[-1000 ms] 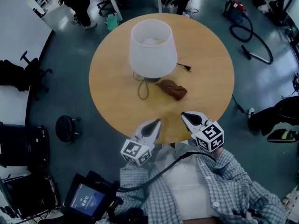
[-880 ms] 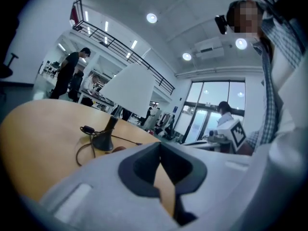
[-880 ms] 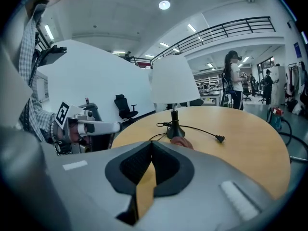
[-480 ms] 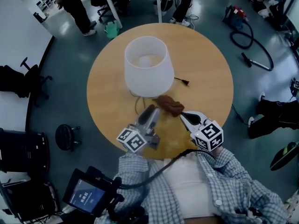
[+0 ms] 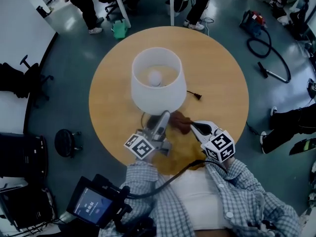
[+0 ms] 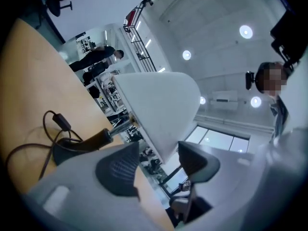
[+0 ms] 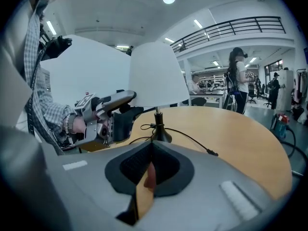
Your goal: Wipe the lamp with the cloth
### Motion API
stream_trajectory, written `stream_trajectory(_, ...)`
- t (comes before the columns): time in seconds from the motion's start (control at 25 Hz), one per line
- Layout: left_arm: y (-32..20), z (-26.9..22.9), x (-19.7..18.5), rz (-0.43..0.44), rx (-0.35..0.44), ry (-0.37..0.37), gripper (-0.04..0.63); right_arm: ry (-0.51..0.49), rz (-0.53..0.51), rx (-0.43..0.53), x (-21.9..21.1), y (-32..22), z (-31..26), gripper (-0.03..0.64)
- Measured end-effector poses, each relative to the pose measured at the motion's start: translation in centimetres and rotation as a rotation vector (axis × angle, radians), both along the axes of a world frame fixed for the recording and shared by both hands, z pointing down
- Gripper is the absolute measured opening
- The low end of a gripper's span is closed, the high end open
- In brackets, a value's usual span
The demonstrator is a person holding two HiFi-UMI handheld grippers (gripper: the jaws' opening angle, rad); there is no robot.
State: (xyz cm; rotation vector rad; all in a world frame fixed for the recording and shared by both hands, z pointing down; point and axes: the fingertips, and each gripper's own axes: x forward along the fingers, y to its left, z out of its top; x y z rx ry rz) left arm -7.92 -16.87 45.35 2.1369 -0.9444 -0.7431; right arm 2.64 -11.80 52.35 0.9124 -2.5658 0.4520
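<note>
Round and wooden, the table [image 5: 222, 68] stood on an open workshop floor, with people and desks beyond it. The lamp [image 5: 158, 83] rose just ahead of both grippers. The brown cloth [image 5: 181, 122] lay crumpled at the tips of the right gripper [image 5: 193, 126], touching them or very nearly so. It looked soft and limp, likely to sag and bunch, so a pinch into one of its raised folds would probably hold best. The lamp seemed light and top-heavy, and its pale shade [image 6: 163, 105] looked thin and easy to dent. It would likely need steadying at the shade's rim or the base, not a hard squeeze. The left gripper [image 5: 162, 116] had just been opening its jaws. They stood well apart, with the shade's lower rim running into the gap between them and neither pad seen pressing on it. The right gripper's jaws were closed together on nothing; through the slit showed only a sliver of table and something reddish brown, perhaps the cloth. The lamp's cord [image 6: 53, 124] trailed to the left of the left gripper's jaws.
</note>
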Motion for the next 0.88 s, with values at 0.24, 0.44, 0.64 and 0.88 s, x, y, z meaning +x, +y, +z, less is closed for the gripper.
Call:
stream_trajectory(0.24, 0.4, -1.9, 0.2, 0.020, 0.072, 0.035, 0.147, 0.006, -0.061, -0.016, -2.1, -1.5, 1.2, 0.003)
stream_trajectory(0.44, 0.6, -1.8, 0.1, 0.007, 0.073, 0.044, 0.140, 0.097, -0.085, -0.002, -2.7, -2.6, 2.9, 0.003)
stream_trajectory(0.64, 0.7, -2.1, 0.0, 0.001, 0.068, 0.035, 0.140, 0.210, -0.136, -0.041, -4.0, -3.2, 5.9, 0.126)
stream_trajectory(0.88, 0.5, -1.6, 0.2, -0.007, 0.060, 0.022, 0.143, 0.362, -0.184, -0.120, -4.9, -3.0, 11.5, 0.255)
